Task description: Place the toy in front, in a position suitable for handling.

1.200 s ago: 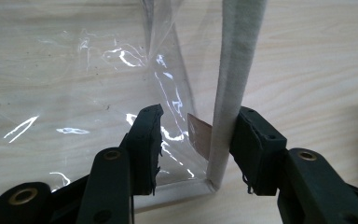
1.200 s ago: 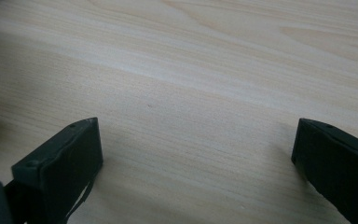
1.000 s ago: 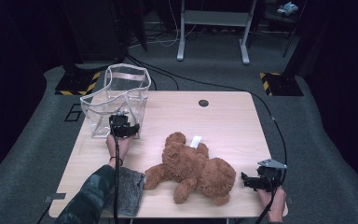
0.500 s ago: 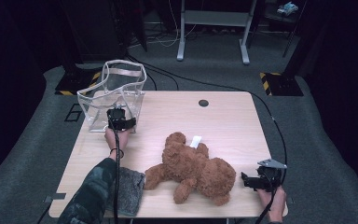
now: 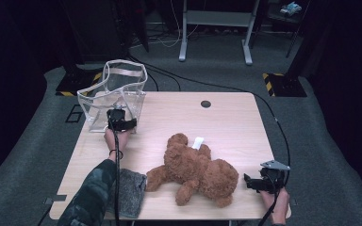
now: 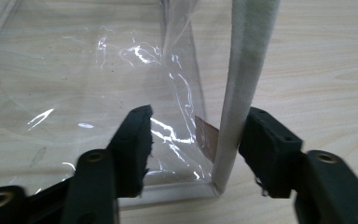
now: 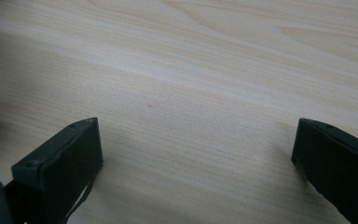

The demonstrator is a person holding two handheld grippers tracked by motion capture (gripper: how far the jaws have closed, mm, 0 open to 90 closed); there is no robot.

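Apparently to steady it, the left hand-held gripper [image 6: 193, 140] straddles the near corner of the clear bag [image 5: 113, 96] at the desk's [image 5: 226, 122] far left, jaws apart around its white edge strip [image 6: 242, 84] and not yet closed. The right hand-held gripper [image 5: 254, 182] rests wide open and empty beside the bear [image 5: 195, 169], likely its next pick.

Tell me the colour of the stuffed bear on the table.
Brown, with a small white tag; the stuffed bear shows best in the high view.
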